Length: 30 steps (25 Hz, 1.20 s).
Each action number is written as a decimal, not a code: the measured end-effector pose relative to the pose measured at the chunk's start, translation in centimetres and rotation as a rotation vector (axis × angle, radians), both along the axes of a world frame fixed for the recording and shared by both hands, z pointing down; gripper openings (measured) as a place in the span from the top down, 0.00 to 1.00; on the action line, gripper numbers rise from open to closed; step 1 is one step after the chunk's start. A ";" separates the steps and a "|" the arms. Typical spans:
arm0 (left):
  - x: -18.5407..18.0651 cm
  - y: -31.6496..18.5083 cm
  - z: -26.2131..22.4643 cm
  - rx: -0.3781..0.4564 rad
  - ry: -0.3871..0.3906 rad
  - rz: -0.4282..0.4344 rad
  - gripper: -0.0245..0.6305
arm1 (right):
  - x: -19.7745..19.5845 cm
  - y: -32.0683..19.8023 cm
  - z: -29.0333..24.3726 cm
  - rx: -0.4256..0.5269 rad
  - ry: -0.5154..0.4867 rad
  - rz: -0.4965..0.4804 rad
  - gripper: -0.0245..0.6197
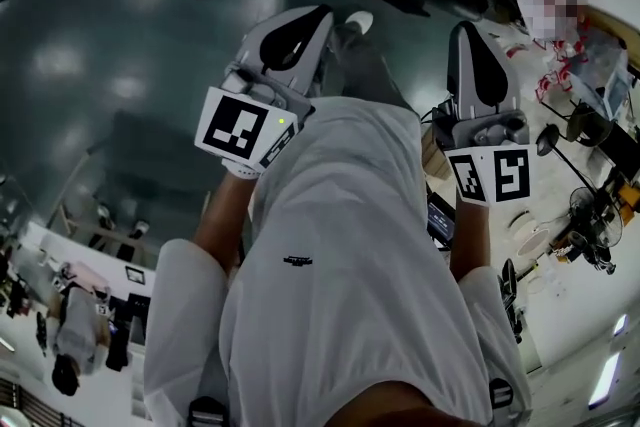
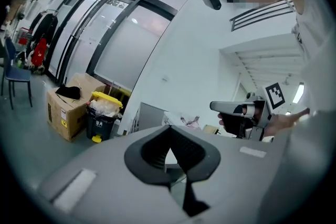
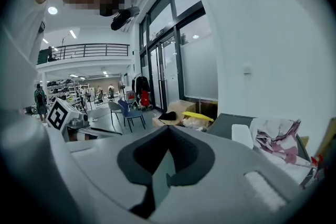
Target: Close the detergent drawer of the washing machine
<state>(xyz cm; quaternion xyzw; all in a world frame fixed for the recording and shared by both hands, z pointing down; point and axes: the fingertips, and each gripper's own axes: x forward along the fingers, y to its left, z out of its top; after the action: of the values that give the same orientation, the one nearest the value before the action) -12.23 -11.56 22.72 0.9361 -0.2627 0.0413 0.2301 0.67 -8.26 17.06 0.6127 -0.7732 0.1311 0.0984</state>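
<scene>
No washing machine or detergent drawer can be made out in any view. In the head view both grippers are raised in front of the person's white shirt [image 1: 340, 245]. The left gripper [image 1: 290, 33] is at the left with its marker cube [image 1: 240, 127] facing up. The right gripper [image 1: 478, 55] is at the right above its own cube [image 1: 492, 175]. In the left gripper view the left gripper [image 2: 170, 149] has its jaws together on nothing, and the right gripper [image 2: 244, 114] shows beyond it. The right gripper [image 3: 166, 152] is likewise shut and empty in its own view.
A cardboard box [image 2: 65, 107] and a black bin with a yellow lid [image 2: 102, 113] stand by the glass wall. A blue chair [image 3: 128, 112] and cluttered benches [image 1: 585, 165] are around. Another person [image 1: 70, 340] stands at the lower left.
</scene>
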 end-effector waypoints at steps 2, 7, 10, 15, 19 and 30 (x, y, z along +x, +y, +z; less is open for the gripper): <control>0.4 0.0 0.5 0.014 -0.019 0.013 0.94 | -0.2 -0.2 0.6 -0.003 -0.019 0.002 0.97; 1.7 -0.4 2.3 0.062 -0.065 0.029 0.94 | 0.2 -0.5 3.1 -0.024 -0.038 0.011 0.97; 2.6 -0.8 3.4 0.087 -0.076 0.040 0.94 | 0.9 -0.5 4.9 -0.046 -0.038 0.001 0.97; 3.8 -1.0 5.5 0.067 -0.092 0.052 0.94 | 1.7 -0.9 6.8 -0.051 -0.056 0.004 0.97; 4.7 -0.6 7.0 0.060 -0.108 0.064 0.94 | 1.8 -0.7 8.2 -0.057 -0.088 0.013 0.97; 7.3 0.7 13.3 0.028 -0.194 0.107 0.94 | 3.8 -0.4 11.8 -0.060 -0.141 0.073 0.97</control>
<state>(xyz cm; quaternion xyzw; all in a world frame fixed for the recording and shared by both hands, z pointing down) -4.88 -10.87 36.00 0.9436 -0.2338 0.1400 0.1879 4.43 -8.62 28.85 0.6265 -0.7510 0.2006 0.0572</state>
